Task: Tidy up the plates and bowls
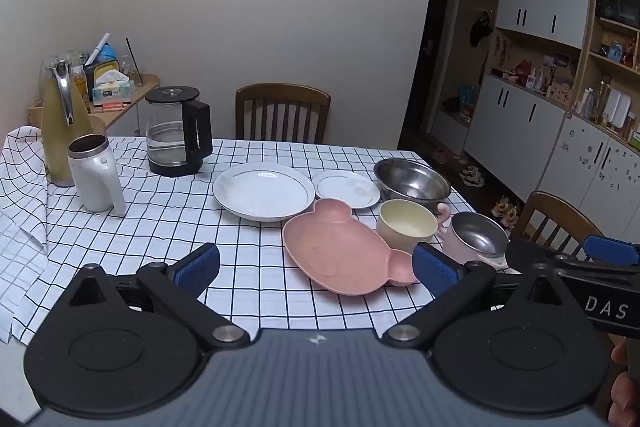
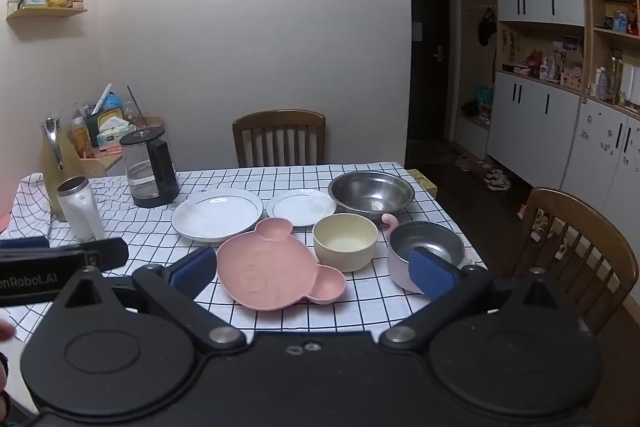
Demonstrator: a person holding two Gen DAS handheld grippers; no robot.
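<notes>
Left gripper and right gripper gaped wide and empty at lower frame, pink bear-shaped plate mid-frame on checked counter, white plates and steel bowl behind it

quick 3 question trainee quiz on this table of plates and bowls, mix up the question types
1. True or false: the pink bear-shaped plate lies nearer the grippers than the large white plate.
2. Multiple choice: what stands right behind the yellow bowl? A) glass kettle B) steel bowl C) white mug
3. Fill in: both the left gripper and the right gripper are ____ and hold nothing.

Key: 1 true. 2 B, the steel bowl; the glass kettle stands far to the left. 3 open.
</notes>
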